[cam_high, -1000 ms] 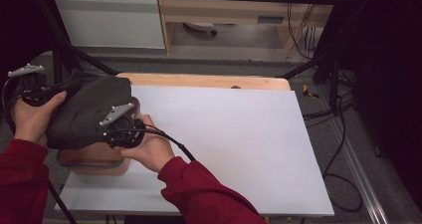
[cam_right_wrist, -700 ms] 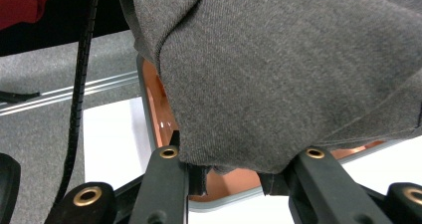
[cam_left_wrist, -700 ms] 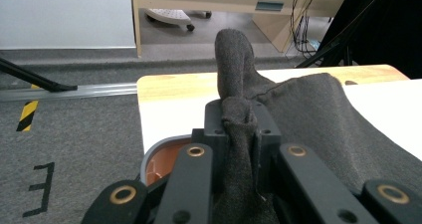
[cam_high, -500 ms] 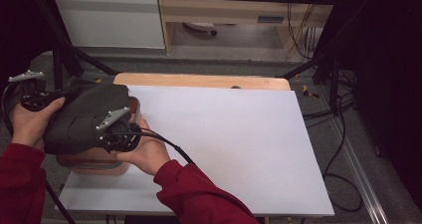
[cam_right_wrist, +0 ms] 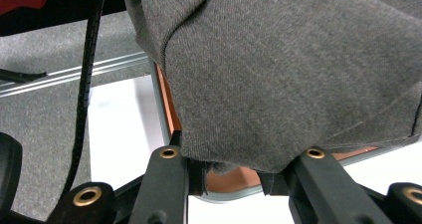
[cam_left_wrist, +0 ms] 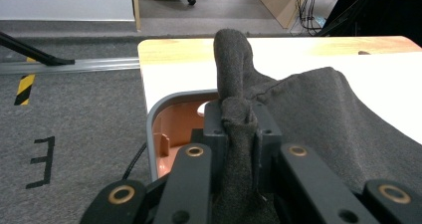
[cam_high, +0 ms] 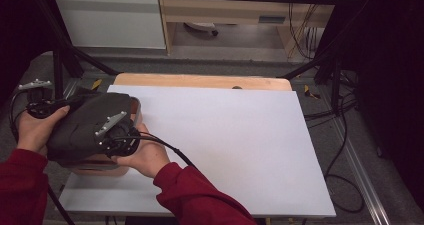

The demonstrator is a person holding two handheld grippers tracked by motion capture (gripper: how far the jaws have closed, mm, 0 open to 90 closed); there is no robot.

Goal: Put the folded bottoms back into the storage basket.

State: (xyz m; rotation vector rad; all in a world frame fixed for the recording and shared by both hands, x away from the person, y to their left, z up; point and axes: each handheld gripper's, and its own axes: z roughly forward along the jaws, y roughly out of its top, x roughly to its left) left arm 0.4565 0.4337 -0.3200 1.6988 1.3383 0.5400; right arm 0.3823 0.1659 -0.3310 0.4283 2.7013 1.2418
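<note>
At the left edge of the table we hold the left gripper (cam_high: pixel 37 102), its jaws clamped tight on a bunched fold of the dark grey woven cloth (cam_high: pixel 87 127); in the left gripper view that fold stands up between the two black jaws. The cloth stretches from there across the orange plastic bin with a grey rim (cam_high: pixel 134 110), draped over its top and hiding most of it, so that its near right corner and a strip of its lower wall show in the high view. Just right of the cloth, our right gripper (cam_high: pixel 117 135) grips the cloth's near edge: in the right gripper view its jaws stand somewhat apart with the fabric bunched between them. The bin sits on the white sheet-covered wooden table (cam_high: pixel 240 135).
</note>
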